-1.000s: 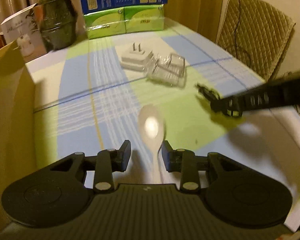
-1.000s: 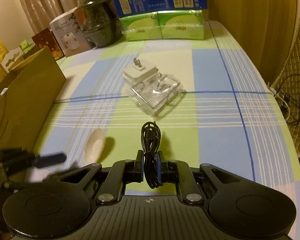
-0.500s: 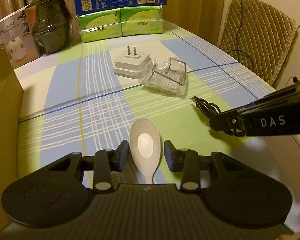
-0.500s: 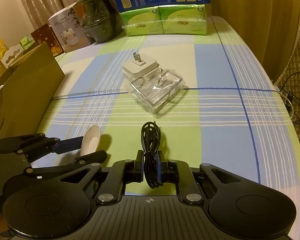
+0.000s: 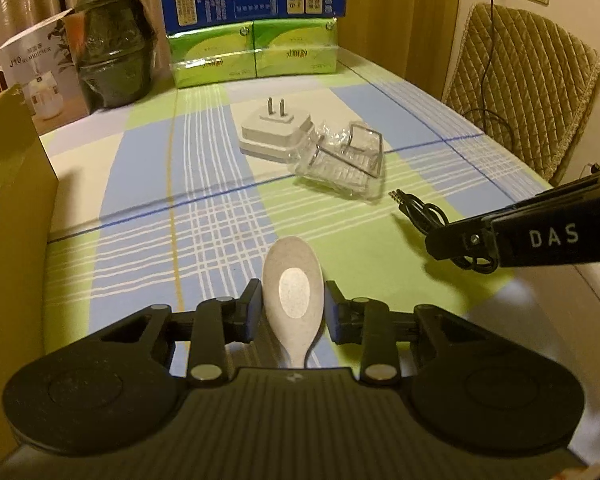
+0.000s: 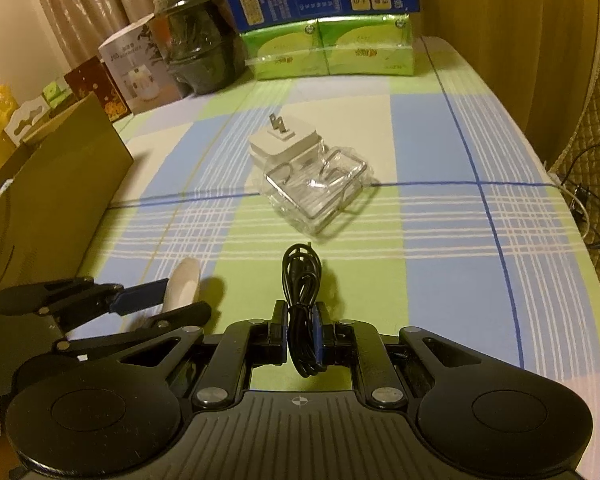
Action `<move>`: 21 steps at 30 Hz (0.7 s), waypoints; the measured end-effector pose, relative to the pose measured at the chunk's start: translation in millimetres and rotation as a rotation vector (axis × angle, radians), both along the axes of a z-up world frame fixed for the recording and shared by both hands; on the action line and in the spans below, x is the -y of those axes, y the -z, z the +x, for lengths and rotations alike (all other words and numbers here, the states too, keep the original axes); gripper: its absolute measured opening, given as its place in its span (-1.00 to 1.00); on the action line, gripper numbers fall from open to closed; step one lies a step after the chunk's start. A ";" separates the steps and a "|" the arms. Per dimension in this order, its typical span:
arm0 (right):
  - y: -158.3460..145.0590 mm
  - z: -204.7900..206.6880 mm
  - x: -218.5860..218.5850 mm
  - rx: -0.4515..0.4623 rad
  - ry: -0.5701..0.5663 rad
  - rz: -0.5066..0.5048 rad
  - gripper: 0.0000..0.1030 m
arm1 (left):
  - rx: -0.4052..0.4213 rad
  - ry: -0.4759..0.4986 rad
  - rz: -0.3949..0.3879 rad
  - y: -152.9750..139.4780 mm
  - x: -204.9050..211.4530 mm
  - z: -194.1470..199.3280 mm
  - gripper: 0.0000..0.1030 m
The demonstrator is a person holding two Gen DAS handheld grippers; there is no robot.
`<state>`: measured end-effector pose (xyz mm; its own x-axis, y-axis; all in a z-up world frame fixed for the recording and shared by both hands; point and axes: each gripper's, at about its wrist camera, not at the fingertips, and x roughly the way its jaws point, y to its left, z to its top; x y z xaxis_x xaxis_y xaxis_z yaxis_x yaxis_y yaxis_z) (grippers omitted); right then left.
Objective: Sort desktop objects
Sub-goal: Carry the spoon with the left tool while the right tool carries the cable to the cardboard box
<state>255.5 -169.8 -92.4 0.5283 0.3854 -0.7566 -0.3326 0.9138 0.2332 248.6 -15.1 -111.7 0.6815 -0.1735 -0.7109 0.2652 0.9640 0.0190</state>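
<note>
A pale spoon (image 5: 293,292) lies on the checked tablecloth, bowl pointing away from me. My left gripper (image 5: 292,312) is open, its two fingers flanking the bowl very closely; the handle runs back under the gripper body. In the right wrist view the spoon (image 6: 183,280) sits between the left gripper's (image 6: 168,306) fingers at lower left. My right gripper (image 6: 303,320) is shut on a black coiled cable (image 6: 300,276), whose loop sticks out ahead just above the cloth. From the left wrist view the cable (image 5: 424,210) and a right finger (image 5: 460,240) show at the right.
A white plug adapter (image 5: 274,136) and a clear plastic packet with a wire frame (image 5: 344,164) lie mid-table. Green tissue packs (image 5: 252,52), a blue box and a dark vase (image 5: 112,60) stand at the back. A cardboard box (image 5: 8,200) walls the left; a padded chair (image 5: 520,80) is right.
My left gripper has slid forward along the spoon, so the bowl instead of the handle now sits between its fingers. The right gripper has kept hold of the cable, barely moving.
</note>
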 end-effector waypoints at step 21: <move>-30.5 -34.8 -1.6 0.123 0.047 0.003 -0.83 | 0.032 -0.019 -0.048 -42.6 -11.6 -18.8 -0.48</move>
<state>220.7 -168.2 -61.9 0.6343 0.3606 -0.6838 -0.3158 0.9282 0.1966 229.8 -3.6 -69.2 0.7071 -0.1936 -0.6801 0.2471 0.9688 -0.0190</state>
